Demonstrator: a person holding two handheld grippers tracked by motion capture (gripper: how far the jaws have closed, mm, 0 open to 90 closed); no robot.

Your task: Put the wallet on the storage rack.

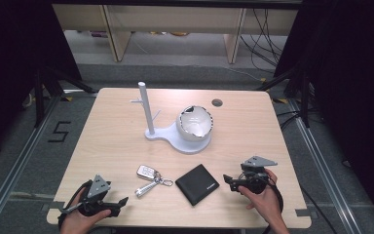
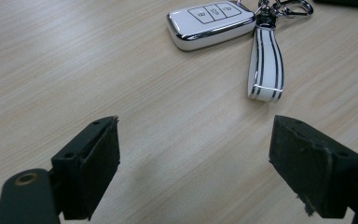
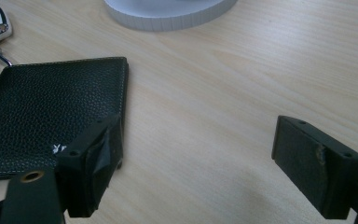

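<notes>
Left gripper (image 1: 119,202) spread near front edge, facing key fob (image 1: 146,171); right gripper (image 1: 227,181) spread beside wallet (image 1: 197,184). Straddle fob squarely before pinching.

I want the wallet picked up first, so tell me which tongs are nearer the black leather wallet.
Right. The right tongs sit open just beside the black leather wallet, at its right edge; the left tongs sit open farther off toward the table's near left corner.

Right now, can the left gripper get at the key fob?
Probably yes: the left gripper is open, and bare table lies between it and the key fob; nothing blocks the way.
</notes>
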